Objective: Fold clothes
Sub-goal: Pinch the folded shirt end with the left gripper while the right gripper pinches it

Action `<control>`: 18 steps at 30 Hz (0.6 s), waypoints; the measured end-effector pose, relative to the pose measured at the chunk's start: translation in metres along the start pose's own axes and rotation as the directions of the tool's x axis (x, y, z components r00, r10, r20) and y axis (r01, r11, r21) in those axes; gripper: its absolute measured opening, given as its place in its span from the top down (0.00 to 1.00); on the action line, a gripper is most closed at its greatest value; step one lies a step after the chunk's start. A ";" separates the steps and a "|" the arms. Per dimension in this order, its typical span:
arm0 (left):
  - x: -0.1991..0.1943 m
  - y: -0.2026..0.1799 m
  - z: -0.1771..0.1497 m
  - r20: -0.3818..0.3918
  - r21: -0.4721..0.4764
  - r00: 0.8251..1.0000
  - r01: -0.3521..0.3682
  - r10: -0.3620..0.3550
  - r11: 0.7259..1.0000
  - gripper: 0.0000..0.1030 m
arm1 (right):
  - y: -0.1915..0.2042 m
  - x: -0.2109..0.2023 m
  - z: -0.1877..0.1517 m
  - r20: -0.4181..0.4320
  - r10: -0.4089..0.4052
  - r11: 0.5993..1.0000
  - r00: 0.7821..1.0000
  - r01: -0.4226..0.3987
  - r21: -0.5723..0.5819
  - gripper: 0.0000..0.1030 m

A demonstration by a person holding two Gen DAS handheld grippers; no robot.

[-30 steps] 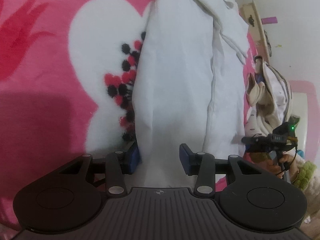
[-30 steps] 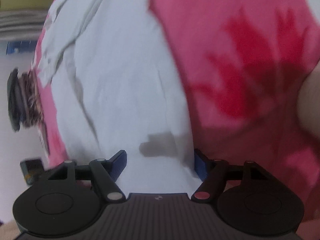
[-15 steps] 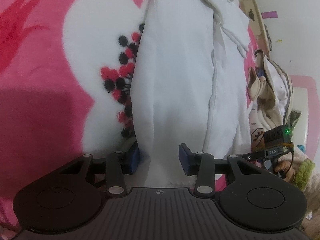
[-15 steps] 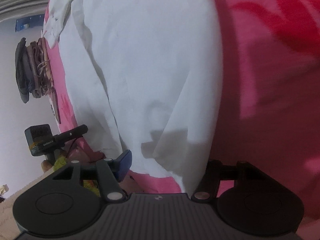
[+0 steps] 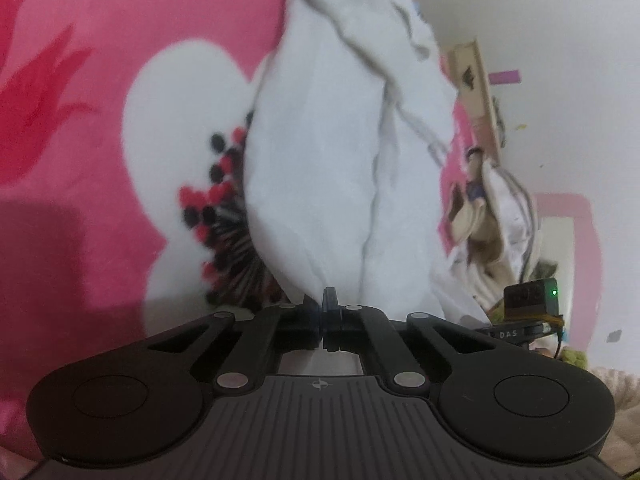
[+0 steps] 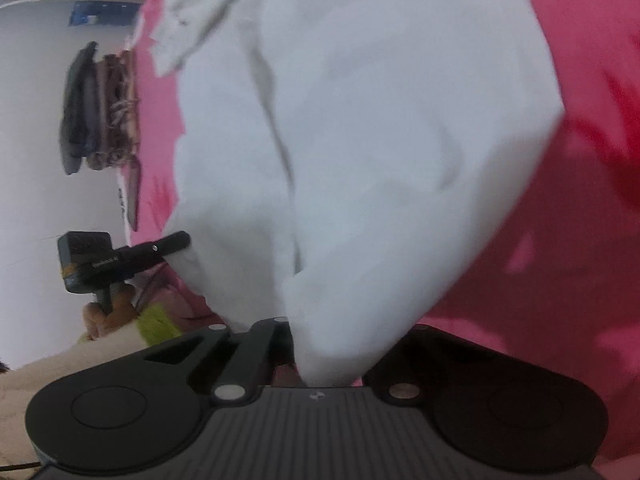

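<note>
Pinching white garment (image 5: 340, 168) hem | left hand-held gripper (image 5: 323, 312) clamped, angled down | right hand-held gripper (image 6: 320, 360) likewise

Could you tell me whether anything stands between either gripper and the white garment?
Nothing visible does. The left gripper is shut on the near edge of the white garment, and the right gripper is shut on the cloth too, which drapes over it, above the pink blanket.

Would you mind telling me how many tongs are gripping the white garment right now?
2. The left tongs pinch the white garment at its near edge; the right tongs clamp its near edge too, though cloth hides their fingertips.
</note>
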State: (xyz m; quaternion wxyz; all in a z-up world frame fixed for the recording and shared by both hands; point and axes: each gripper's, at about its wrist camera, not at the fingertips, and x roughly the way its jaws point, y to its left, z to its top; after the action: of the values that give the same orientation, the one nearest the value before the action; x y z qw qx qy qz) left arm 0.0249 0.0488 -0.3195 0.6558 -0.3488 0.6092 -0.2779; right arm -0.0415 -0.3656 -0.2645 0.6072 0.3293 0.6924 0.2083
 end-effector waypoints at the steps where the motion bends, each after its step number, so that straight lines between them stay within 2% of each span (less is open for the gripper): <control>1: -0.002 -0.001 0.001 0.007 -0.004 1.000 0.009 -0.009 1.000 1.00 | 0.004 -0.004 0.002 0.003 0.001 1.000 1.000 -0.001 -0.008 0.95; 6: -0.016 -0.012 0.009 0.066 -0.016 0.996 0.063 -0.062 0.998 1.00 | 0.022 -0.025 0.014 0.002 -0.008 0.999 1.000 0.008 -0.052 0.95; 10: -0.028 -0.024 0.024 0.128 -0.024 0.986 0.108 -0.104 0.994 1.00 | 0.043 -0.040 0.036 0.009 -0.013 0.993 1.000 0.014 -0.119 0.95; 18: -0.039 -0.063 0.078 0.239 0.057 0.964 0.103 -0.114 0.993 1.00 | 0.077 -0.074 0.087 0.074 0.005 0.965 0.997 0.015 -0.261 0.95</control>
State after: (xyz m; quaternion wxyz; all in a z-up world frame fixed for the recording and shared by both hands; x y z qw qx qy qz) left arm 0.1019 0.0509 -0.2441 0.7164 -0.3985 0.4984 -0.2821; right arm 0.0626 -0.3736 -0.1748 0.6711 0.2519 0.6368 0.2840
